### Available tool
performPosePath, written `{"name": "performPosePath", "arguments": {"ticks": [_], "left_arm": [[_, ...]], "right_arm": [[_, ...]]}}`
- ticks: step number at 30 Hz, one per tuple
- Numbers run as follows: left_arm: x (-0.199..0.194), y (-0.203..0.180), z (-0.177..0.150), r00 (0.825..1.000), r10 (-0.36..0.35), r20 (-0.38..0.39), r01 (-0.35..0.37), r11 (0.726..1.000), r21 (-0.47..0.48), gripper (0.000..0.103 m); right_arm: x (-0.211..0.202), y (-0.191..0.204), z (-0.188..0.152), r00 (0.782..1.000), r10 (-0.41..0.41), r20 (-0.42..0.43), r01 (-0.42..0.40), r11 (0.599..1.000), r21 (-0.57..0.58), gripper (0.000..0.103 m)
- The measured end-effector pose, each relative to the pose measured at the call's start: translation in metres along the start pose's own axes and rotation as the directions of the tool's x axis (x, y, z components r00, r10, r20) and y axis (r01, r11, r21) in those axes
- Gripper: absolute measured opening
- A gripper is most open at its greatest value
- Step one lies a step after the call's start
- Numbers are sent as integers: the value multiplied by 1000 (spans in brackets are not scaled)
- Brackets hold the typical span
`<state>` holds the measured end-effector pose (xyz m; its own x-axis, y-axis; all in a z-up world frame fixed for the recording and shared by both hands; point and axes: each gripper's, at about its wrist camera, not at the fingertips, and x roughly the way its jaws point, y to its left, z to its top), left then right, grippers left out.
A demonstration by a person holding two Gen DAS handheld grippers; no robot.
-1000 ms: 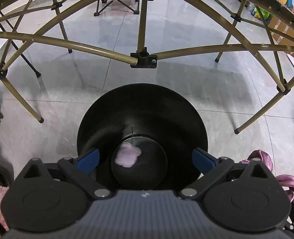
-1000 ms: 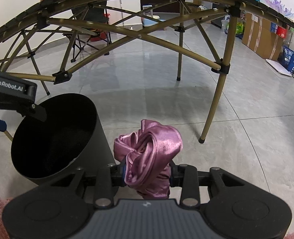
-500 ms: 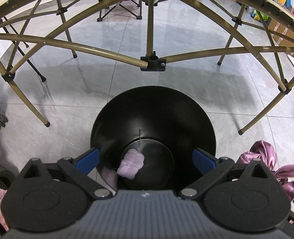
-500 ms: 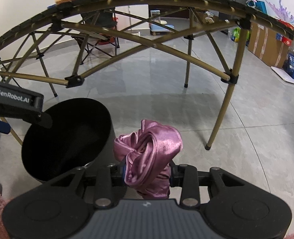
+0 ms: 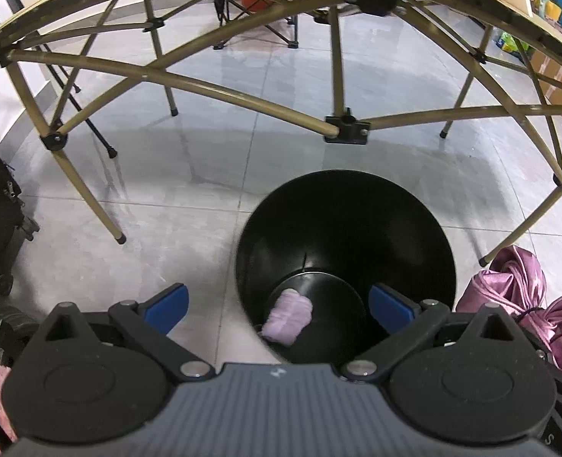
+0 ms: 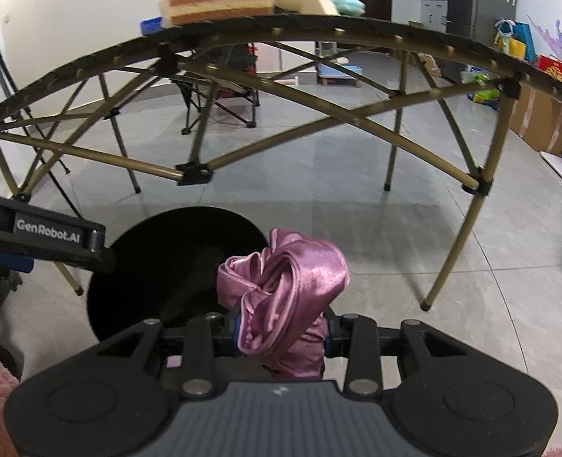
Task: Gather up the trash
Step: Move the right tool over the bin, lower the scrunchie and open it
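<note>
Right gripper (image 6: 281, 337) squeezed shut on shiny pink cloth (image 6: 284, 289), up in the air just beside the black bin (image 5: 345, 228). Left gripper (image 5: 279, 304) wide open, nothing in it, over the bin's near edge. Small purple lump (image 5: 286, 316) down at the bottom. Looks like the carrying step. Next: cloth over the hole, then let go.

glossy pink satin cloth (image 6: 284, 285), creased, with bright highlights. smooth black plastic bin (image 5: 345, 228), semi-matt inside. soft lilac wad (image 5: 286, 316) of ribbed, fuzzy material. matt black gripper housing (image 5: 277, 411), finely ribbed; blue fingertips (image 5: 166, 304). polished grey floor tiles (image 5: 205, 175), reflective. bronze-painted metal table frame (image 6: 319, 103), satin sheen.
</note>
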<state>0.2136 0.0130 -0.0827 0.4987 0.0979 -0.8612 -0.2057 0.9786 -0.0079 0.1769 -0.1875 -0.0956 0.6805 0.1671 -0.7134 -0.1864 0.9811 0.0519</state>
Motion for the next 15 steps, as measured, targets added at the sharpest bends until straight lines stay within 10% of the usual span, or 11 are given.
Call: {"name": "performPosePath", "arguments": {"ticks": [15], "left_arm": [[-8,45,-6,999,28,17,-27,998,-50,103]], "right_arm": [[6,43,12,997,69,-22,-69,997,-38,34]]}}
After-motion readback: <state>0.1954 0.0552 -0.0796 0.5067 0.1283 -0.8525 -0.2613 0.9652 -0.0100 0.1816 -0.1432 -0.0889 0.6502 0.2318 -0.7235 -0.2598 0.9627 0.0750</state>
